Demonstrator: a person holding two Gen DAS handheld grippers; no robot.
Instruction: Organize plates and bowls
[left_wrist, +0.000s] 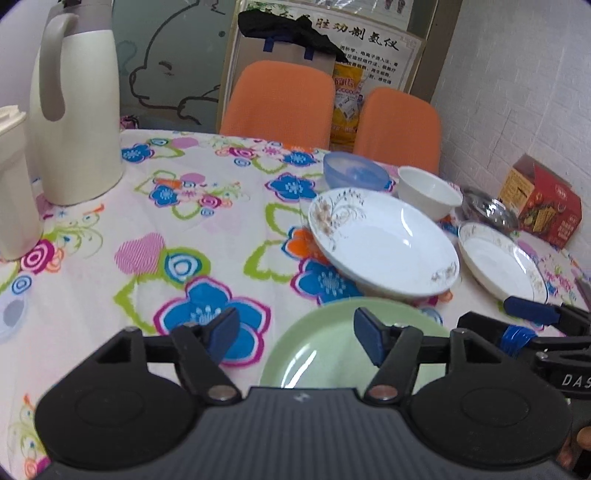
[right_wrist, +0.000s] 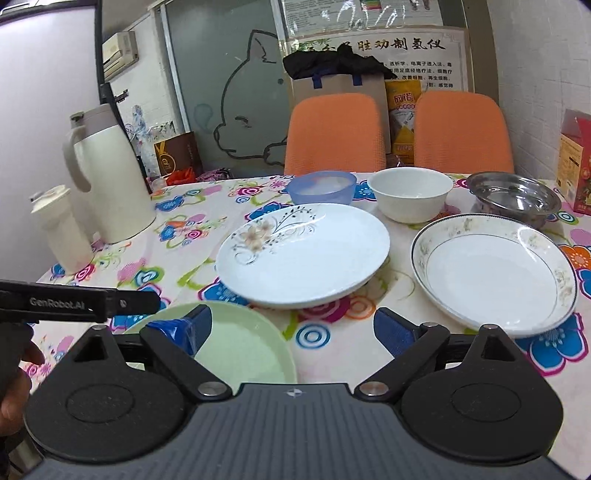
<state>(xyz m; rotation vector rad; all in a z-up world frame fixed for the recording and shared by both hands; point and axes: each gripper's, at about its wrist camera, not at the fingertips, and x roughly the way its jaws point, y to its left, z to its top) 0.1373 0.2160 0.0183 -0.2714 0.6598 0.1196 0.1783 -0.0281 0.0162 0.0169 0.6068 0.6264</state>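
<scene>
Open flowered worktop (left_wrist: 110, 206) stretches ahead-left of the left gripper (left_wrist: 295, 332); its jaws stand wide apart, holding nothing. The right gripper (right_wrist: 291, 328) is equally wide and empty. A green plate (right_wrist: 240, 350) lies just below both, its near edge hidden by the gripper bodies. Ahead sit a floral plate (right_wrist: 303, 254), a rimmed plate (right_wrist: 495, 269), then blue bowl (right_wrist: 321, 186), white bowl (right_wrist: 410, 194) and steel bowl (right_wrist: 513, 197).

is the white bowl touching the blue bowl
Apart. The right wrist view shows the white bowl and the blue bowl side by side, with a strip of flowered tablecloth between their rims.
</scene>
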